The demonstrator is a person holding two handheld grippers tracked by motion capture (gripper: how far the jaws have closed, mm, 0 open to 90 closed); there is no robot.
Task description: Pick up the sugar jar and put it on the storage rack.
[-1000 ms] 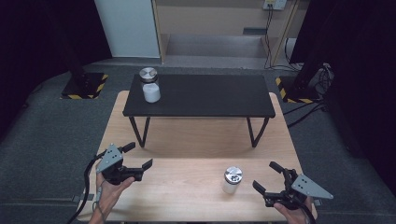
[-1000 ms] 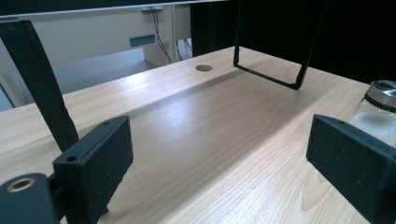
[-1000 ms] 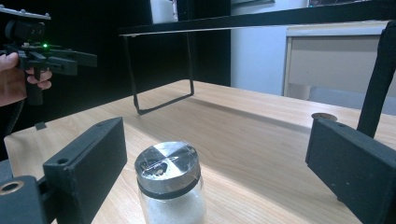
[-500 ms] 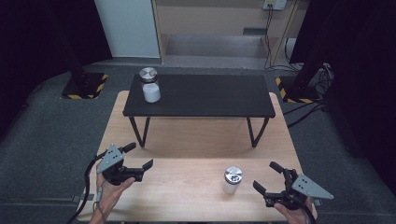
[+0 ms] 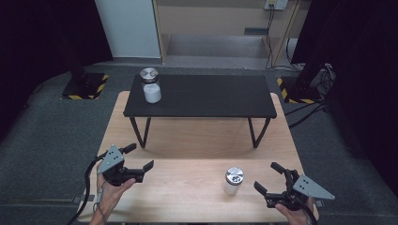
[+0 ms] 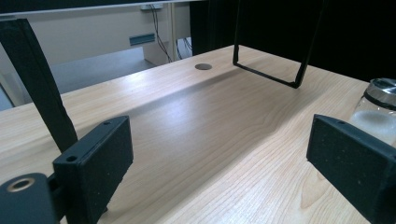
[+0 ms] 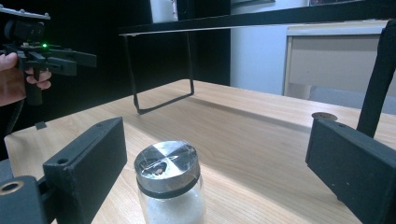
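I see open wooden bench [image 5: 187, 187] between my two hand-held grippers, broken by one jar [image 5: 233, 181] just ahead of the right hand-held gripper [image 5: 271, 179]. Farther off, a black shelf [image 5: 202, 96] on thin legs spans the bench, with passable room beneath it.

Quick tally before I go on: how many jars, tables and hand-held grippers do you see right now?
Jars with metal lids: 2, near jar on the wooden table, far jar on the black table.
Tables: 2, wooden table and black table standing on it.
Hand-held grippers: 2, left hand-held gripper and right hand-held gripper, both open.
Total: 6.
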